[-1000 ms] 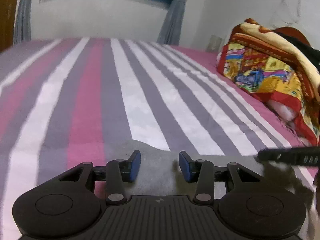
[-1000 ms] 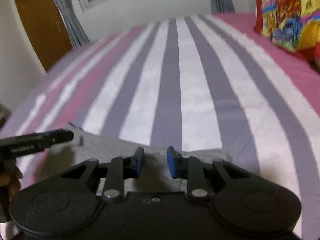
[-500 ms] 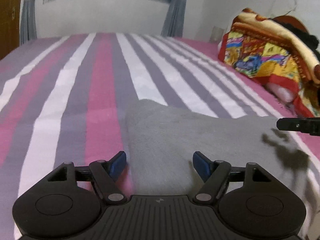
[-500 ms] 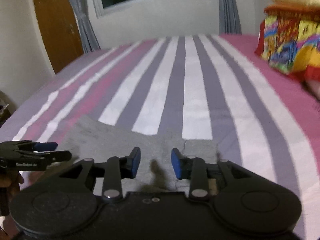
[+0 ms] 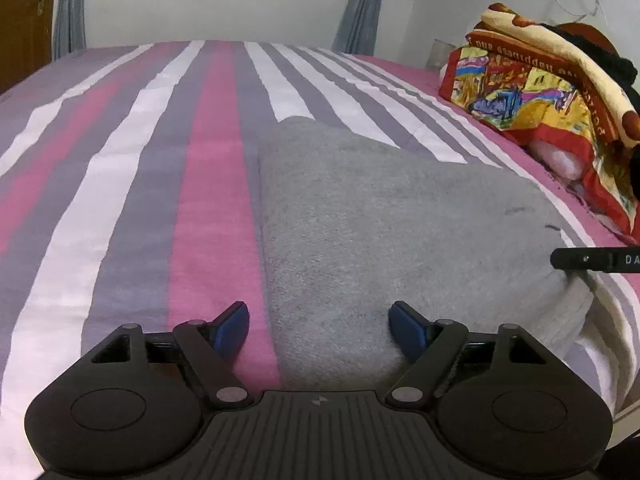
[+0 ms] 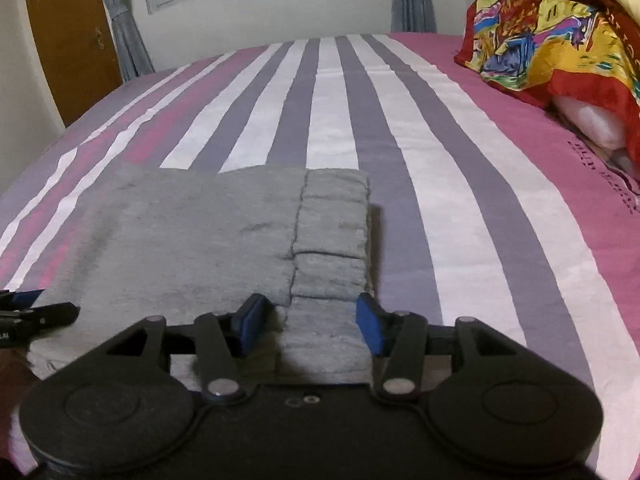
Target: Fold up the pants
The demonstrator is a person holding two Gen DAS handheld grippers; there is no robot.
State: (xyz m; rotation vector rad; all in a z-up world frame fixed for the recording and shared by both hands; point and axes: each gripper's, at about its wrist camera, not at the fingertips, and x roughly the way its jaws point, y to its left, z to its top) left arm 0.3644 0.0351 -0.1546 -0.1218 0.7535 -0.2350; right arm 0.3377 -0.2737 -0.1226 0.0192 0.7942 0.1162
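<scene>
Folded grey pants (image 6: 224,236) lie flat near the bed's (image 5: 132,184) front edge. Both claws — left gripper (image 5: 319,322), right gripper (image 6: 310,322) — have just been opening and hold nothing, apparently releasing the finished fold.

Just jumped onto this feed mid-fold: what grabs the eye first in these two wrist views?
The gray pants lie folded flat on the near part of the pink, white and purple striped bedsheet, the ribbed waistband on the right. Both grippers hover open over the near edge, left gripper and right gripper, jaws just opened, gripping nothing. A bright red-and-yellow blanket is heaped at the bed's far right.
</scene>
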